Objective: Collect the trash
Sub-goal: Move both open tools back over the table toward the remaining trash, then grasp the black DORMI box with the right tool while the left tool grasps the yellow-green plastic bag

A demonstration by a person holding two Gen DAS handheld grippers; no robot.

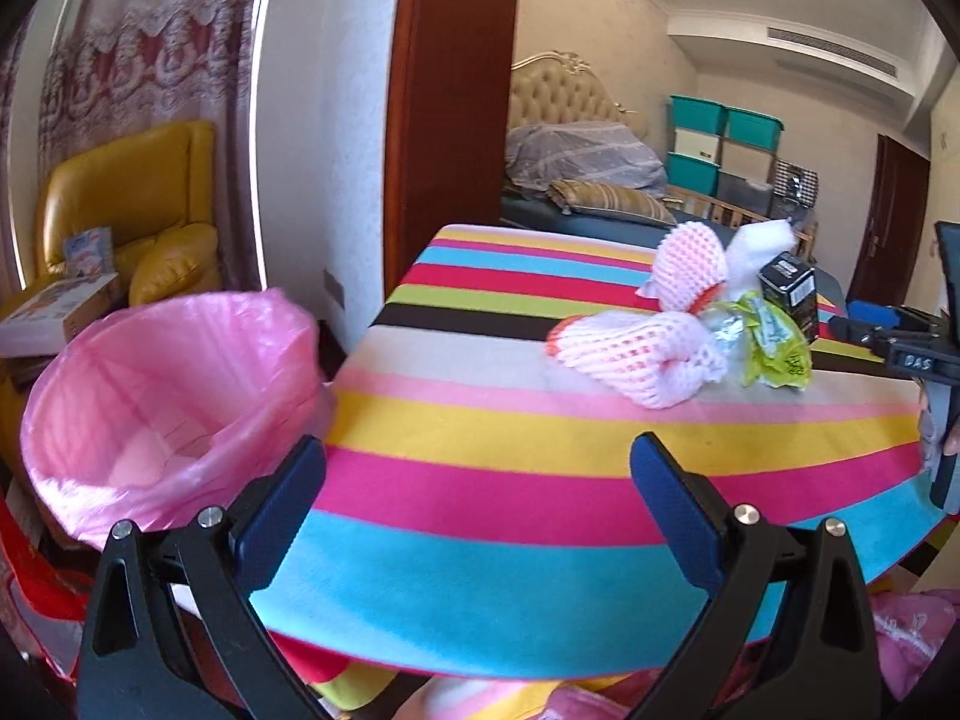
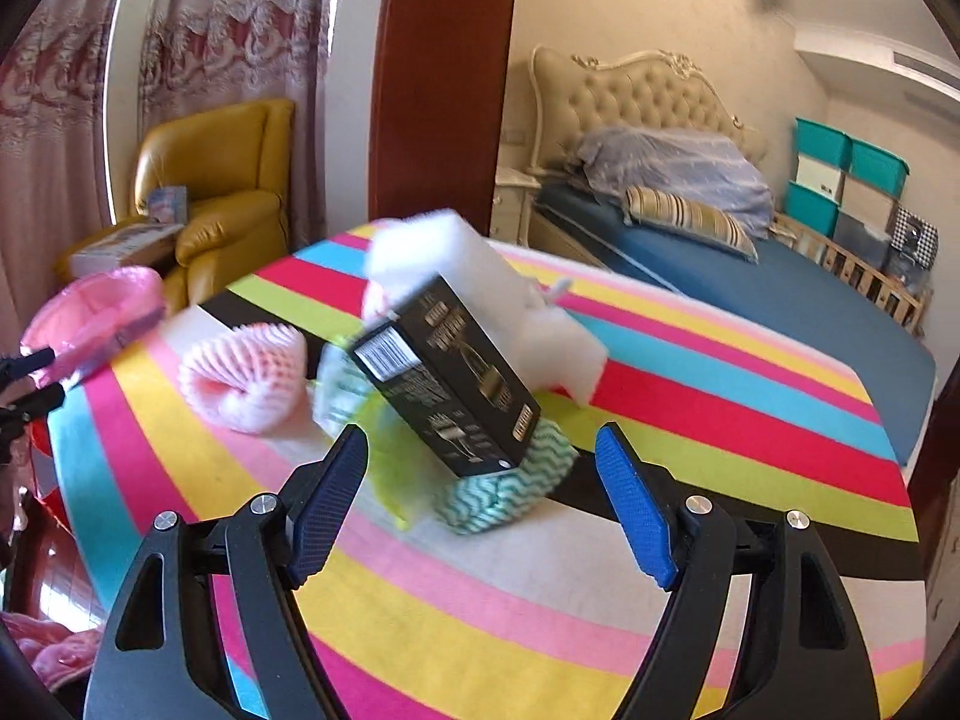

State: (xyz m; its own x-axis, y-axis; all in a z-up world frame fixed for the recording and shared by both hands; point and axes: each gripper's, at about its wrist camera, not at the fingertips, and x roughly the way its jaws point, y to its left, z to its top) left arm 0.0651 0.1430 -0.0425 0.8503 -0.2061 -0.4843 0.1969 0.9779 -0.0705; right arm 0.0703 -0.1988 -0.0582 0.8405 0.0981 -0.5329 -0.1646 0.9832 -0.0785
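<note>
Both jaws of the left hand-held gripper [image 1: 477, 483] stand wide apart with nothing between them, over the near edge of the striped bench [image 1: 480, 480]; the right hand-held gripper [image 2: 480, 474] is likewise spread, its blue pads clear of the trash heap just ahead.

Beside the bench's left edge sits one bin lined with a pink bag [image 1: 168, 396] (its mouth open, and only pink liner shows inside).

On the bench the trash lies in one cluster: a white foam block [image 2: 474, 282] at the back, one black carton [image 2: 447, 384] tilted against it with a barcode on its end and gold print too small to read, two pink foam fruit nets [image 1: 636, 357], one crumpled yellow-green wrapper [image 1: 774, 348], and one teal zigzag cloth [image 2: 510, 486] under the carton's lower corner.
</note>
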